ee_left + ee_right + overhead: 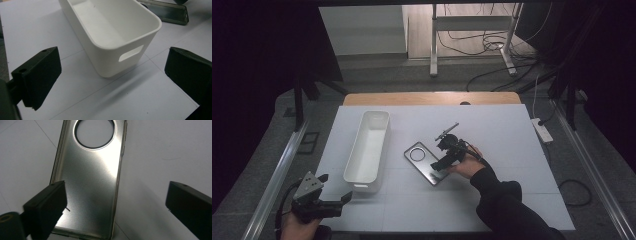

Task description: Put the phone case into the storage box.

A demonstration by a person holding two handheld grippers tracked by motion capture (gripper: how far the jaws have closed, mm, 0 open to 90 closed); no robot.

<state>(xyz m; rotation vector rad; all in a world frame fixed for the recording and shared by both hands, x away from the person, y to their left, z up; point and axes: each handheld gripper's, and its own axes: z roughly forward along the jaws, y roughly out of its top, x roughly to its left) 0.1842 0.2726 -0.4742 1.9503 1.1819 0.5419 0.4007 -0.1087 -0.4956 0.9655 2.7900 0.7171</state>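
Observation:
A grey phone case (424, 162) with a round camera hole lies flat on the white table, right of a long white bin (368, 150). My right gripper (443, 161) hovers just over the case's near right part, jaws open. In the right gripper view the case (87, 187) lies below the open jaws, its left jaw over the case, its right jaw over bare table. My left gripper (334, 192) is held at the table's near left corner, open and empty. In the left gripper view the bin (112, 35) stands ahead between the jaws, with the case (167, 11) beyond it.
The white table sheet (512, 150) has bare room to the right and near edge. A wooden table edge (432, 98) runs along the back. Cables, a power strip (542, 130) and a metal stand lie on the floor beyond.

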